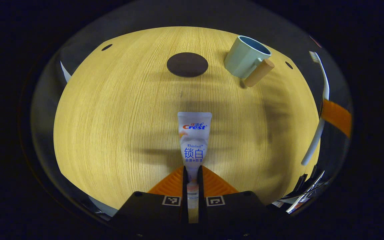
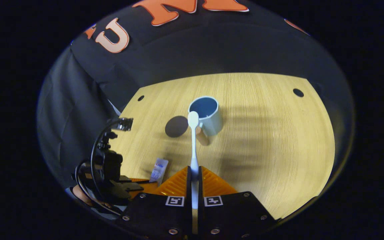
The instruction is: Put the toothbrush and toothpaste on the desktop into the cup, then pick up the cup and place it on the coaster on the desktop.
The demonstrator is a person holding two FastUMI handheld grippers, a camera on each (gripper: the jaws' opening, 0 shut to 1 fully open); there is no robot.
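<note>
Left tool (image 1: 192, 173): both fingers clamp the lower part of the toothpaste (image 1: 194, 140), jaws drawn in narrow around the tube. The tube points forward from the fingers, its flat crimped end farthest out, held above the tabletop (image 1: 112, 133); the view does not settle whether it touches the wood.

Right tool (image 2: 194, 173): fingers pressed together on the handle of the toothbrush (image 2: 194, 140). The brush stands out along the fingers, its head in line with the near rim of the cup (image 2: 207, 115), raised above the tabletop.

Cup: upright on the tabletop, mouth open, nothing seen inside, a tan handle (image 1: 259, 72) on its near side. In the left gripper view it stands to the far right.

Coaster (image 1: 187, 64): dark round disc, flat on the tabletop, bare, near the cup on its left but apart from it.

In the left gripper view the toothbrush shows at the right edge, gripped mid-handle by the right tool. In the right gripper view the left tool shows at lower left with cables on it, the toothpaste projecting from its fingers
</note>
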